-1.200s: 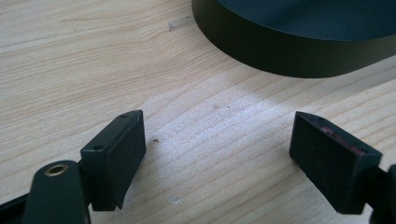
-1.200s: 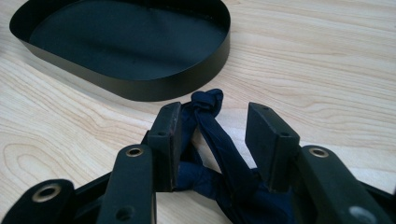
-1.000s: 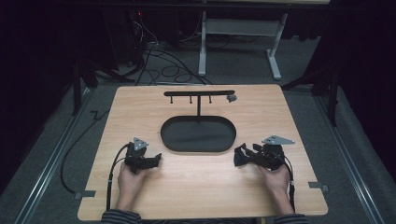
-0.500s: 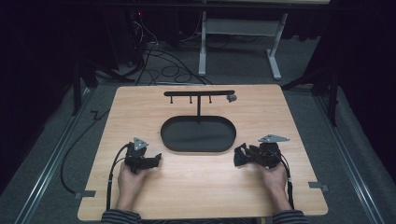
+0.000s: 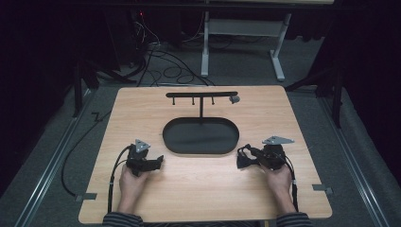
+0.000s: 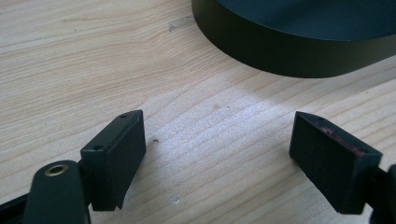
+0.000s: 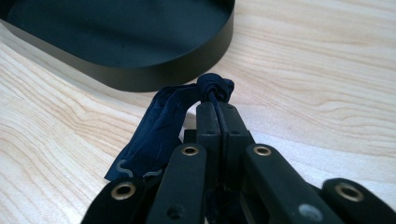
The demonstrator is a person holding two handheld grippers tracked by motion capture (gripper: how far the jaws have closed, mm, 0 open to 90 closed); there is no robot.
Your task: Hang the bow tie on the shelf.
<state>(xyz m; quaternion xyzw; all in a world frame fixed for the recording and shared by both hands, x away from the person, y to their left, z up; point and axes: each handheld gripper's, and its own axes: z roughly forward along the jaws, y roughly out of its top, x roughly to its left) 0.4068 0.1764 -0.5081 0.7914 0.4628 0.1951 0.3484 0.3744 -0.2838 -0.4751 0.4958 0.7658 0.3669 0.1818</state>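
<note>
My right gripper [image 5: 241, 161] rests on the wooden table [image 5: 142, 113], right of a black oval tray [image 5: 201, 152]. Its jaws have just been closing and are now shut on a dark blue cloth strip [image 7: 156, 135]. In the right gripper view [image 7: 218, 109] the cloth's knotted end [image 7: 215, 87] pokes out past the tips, close to the tray wall [image 7: 154, 70]. My left gripper [image 5: 158, 161] lies left of the tray, open. In the left gripper view [image 6: 217, 144] only bare wood lies between its pads, with the tray wall [image 6: 289, 51] ahead.
A black T-shaped stand [image 5: 202, 94] with small hooks rises behind the tray, with a small grey piece [image 5: 234, 99] at the bar's right end. Cables and a grey table frame [image 5: 241, 28] sit on the dark floor beyond the table's far edge.
The right gripper's jaws have closed together on the dark cloth. Both hands and the left gripper have stayed where they were.
</note>
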